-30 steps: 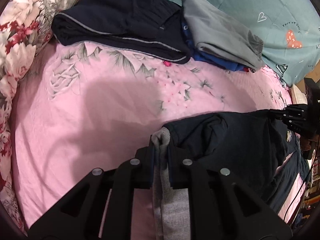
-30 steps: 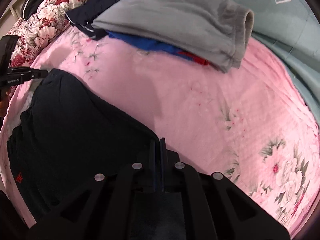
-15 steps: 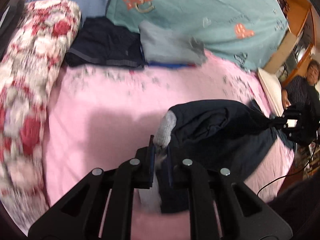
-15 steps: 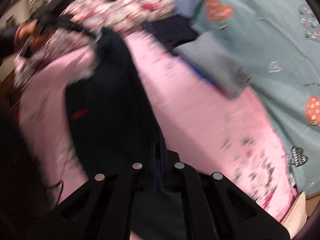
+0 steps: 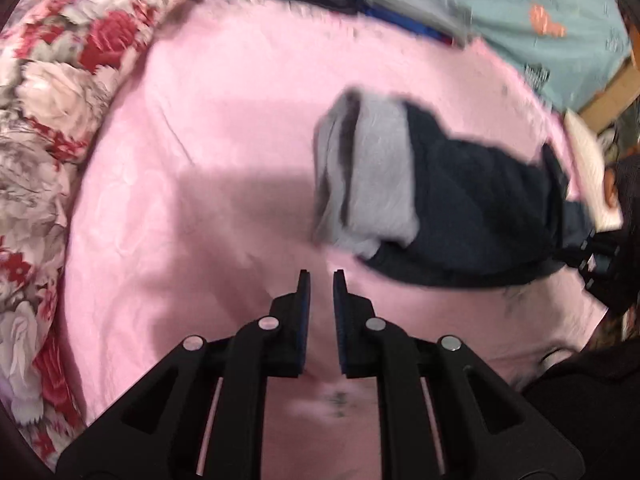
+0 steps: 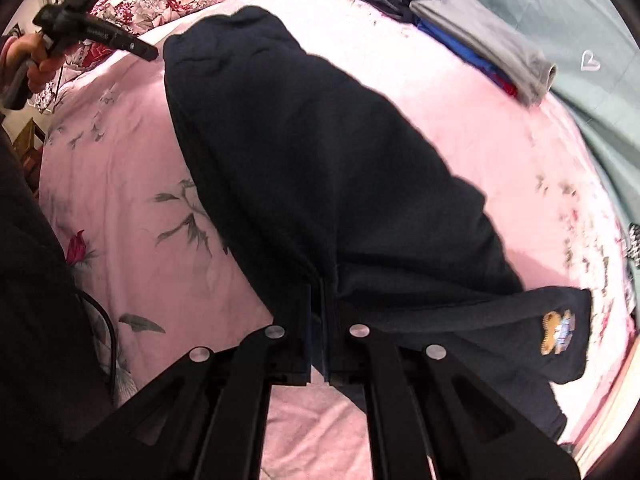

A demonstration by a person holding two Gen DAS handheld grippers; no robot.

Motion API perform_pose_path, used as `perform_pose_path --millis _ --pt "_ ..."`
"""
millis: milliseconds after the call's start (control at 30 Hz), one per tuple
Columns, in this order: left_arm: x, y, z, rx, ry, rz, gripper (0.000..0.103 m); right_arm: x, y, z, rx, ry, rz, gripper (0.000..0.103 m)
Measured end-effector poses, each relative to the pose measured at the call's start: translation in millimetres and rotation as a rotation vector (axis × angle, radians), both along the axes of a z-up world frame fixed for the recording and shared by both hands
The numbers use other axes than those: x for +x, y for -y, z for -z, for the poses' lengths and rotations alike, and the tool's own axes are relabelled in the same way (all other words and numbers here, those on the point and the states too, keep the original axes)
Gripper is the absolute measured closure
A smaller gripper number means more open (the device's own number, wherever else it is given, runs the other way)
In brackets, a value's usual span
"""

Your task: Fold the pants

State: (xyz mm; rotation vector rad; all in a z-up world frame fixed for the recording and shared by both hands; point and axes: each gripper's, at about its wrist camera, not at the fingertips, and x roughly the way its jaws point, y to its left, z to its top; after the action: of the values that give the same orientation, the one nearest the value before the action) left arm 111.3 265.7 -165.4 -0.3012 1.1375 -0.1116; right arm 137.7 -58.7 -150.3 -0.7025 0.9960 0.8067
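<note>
2 grippers over a bed with a pink sheet (image 5: 200, 120)

Left gripper (image 5: 319, 276): fingers drawn almost together, only a narrow slit between them, pink sheet showing through, no cloth in it. Tips hang over bare sheet.

Pants (image 5: 480, 208): dark navy, ahead and to the right of the left fingers, near but apart. Grey inner band (image 5: 372, 176) is the closest part to those tips. Picture blurred.

Right gripper (image 6: 320, 288): fingers clamped on a dark edge of the pants; cloth runs straight out of the tips and stretches away across the sheet. 1 small embroidered patch (image 6: 558, 332) on a flap to the right.

Folded clothes (image 6: 480, 36) stacked at the far side. Floral quilt (image 5: 48, 100) along the left edge
</note>
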Motion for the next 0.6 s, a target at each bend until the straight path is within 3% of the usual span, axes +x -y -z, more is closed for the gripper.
perform_pose_path --millis 133,167,200,233,267,367,400,467,533,600 --pt "8 20 -43 0.012 0.139 0.029 0.087 -5 2 -2 0.006 -0.007 0.023 0.099" --pt "13 29 -50 -0.005 0.166 0.048 0.077 -5 2 8 -0.006 -0.042 0.038 0.098" --pt "20 45 -56 -0.038 0.197 0.068 0.055 -5 2 8 -0.006 -0.042 0.038 0.091" --pt "25 57 -56 -0.057 0.209 0.079 0.040 -5 3 18 -0.017 -0.080 0.054 0.086" --pt "32 73 -54 -0.059 0.219 0.089 0.024 -1 3 25 -0.021 -0.114 0.081 0.075" --pt "46 111 -22 -0.004 0.154 0.137 0.024 10 13 11 0.056 -0.185 0.190 0.063" --pt "48 120 -1 0.040 0.099 0.134 0.024 16 22 -4 0.093 -0.182 0.233 0.059" --pt "43 126 18 0.123 0.076 0.120 0.024 35 51 -32 0.149 -0.141 0.337 0.056" --pt "41 133 11 0.172 0.085 0.123 0.024 66 86 -54 0.186 -0.098 0.484 0.056" --pt "42 139 -9 0.161 0.116 0.103 0.024 103 122 -64 0.223 -0.071 0.652 0.054"
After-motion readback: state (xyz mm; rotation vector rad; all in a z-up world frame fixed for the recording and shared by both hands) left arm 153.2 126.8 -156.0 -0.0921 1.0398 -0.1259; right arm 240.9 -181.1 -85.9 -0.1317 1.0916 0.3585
